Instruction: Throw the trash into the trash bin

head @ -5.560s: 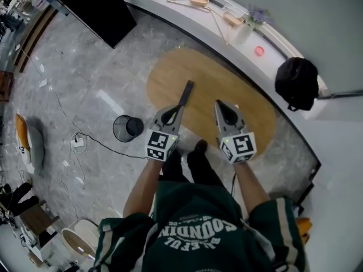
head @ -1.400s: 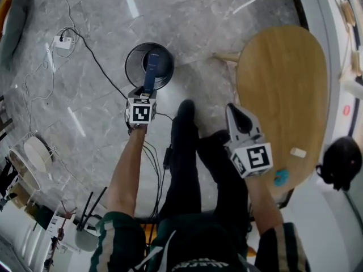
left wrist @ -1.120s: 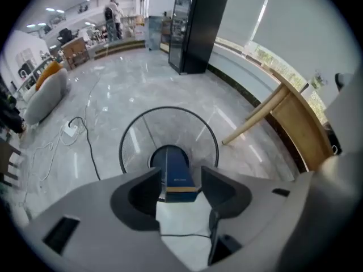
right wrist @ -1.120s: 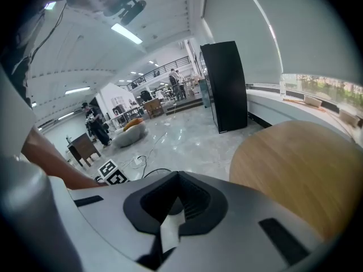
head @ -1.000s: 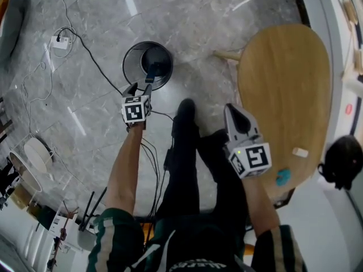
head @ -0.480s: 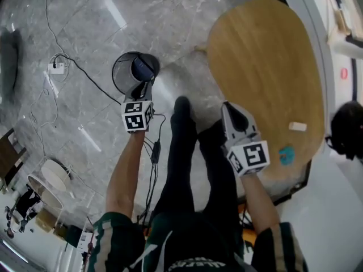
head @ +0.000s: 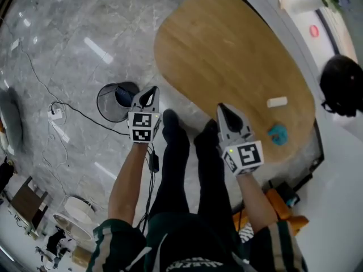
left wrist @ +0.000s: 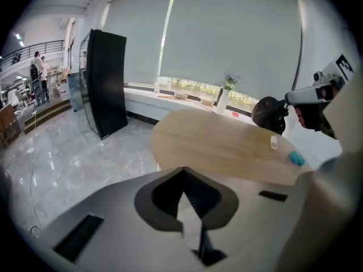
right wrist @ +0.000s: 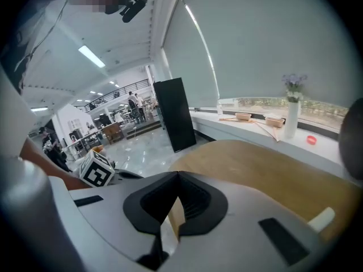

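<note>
The black mesh trash bin (head: 112,103) stands on the floor left of the table, with a dark blue piece of trash (head: 124,94) inside it. My left gripper (head: 149,94) hangs just right of the bin, shut and empty; its jaws (left wrist: 182,169) meet with nothing between them. My right gripper (head: 223,109) is at the table's near edge, its jaws (right wrist: 177,175) together and empty. On the oval wooden table (head: 221,50) lie a small white piece (head: 277,102) and a crumpled teal piece (head: 277,134), both also in the left gripper view, white piece (left wrist: 273,143) and teal piece (left wrist: 295,159).
A black bag (head: 342,86) sits beyond the table's right end. A power strip with cables (head: 57,113) lies on the marble floor left of the bin. A tall black cabinet (left wrist: 106,81) stands by the window ledge. My legs and shoes (head: 173,126) are between the grippers.
The left gripper let the long dark blue piece fall into the bin, then shut and drew back up and right. Both grippers and the view swung toward the table.
</note>
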A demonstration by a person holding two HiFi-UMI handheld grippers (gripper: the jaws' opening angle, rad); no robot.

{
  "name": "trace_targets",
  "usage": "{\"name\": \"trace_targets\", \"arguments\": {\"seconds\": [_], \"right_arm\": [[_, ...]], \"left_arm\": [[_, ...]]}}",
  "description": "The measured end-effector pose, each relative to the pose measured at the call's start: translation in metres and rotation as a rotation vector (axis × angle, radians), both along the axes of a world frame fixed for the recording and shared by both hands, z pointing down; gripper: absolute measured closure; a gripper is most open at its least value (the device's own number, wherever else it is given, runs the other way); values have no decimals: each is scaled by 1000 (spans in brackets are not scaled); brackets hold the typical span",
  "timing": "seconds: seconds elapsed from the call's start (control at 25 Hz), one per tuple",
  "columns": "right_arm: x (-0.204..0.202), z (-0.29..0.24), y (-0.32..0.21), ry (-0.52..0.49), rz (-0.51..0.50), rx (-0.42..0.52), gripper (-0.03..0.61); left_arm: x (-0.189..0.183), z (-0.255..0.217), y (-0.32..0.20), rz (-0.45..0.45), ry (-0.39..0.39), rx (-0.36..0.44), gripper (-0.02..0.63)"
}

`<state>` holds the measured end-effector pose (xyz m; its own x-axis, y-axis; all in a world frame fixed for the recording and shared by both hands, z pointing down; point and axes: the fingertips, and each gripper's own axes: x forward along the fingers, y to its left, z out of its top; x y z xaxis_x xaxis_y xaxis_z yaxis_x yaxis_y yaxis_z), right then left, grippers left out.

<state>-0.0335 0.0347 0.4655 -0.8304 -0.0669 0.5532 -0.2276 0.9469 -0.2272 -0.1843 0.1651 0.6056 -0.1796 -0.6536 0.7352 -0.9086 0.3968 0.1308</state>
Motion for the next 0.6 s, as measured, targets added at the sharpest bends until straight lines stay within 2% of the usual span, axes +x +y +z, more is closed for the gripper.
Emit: {"name": "trace_targets", "arguments": {"seconds": [0.28,0.6], "right_arm": [[63,-12,-59,-34,199,24,580],[161,-21,-116,-49,419,52,580]], "left_arm": [[65,-46,-109,228,-7,74,612],[167,-67,-207,474,3,110,612]]}}
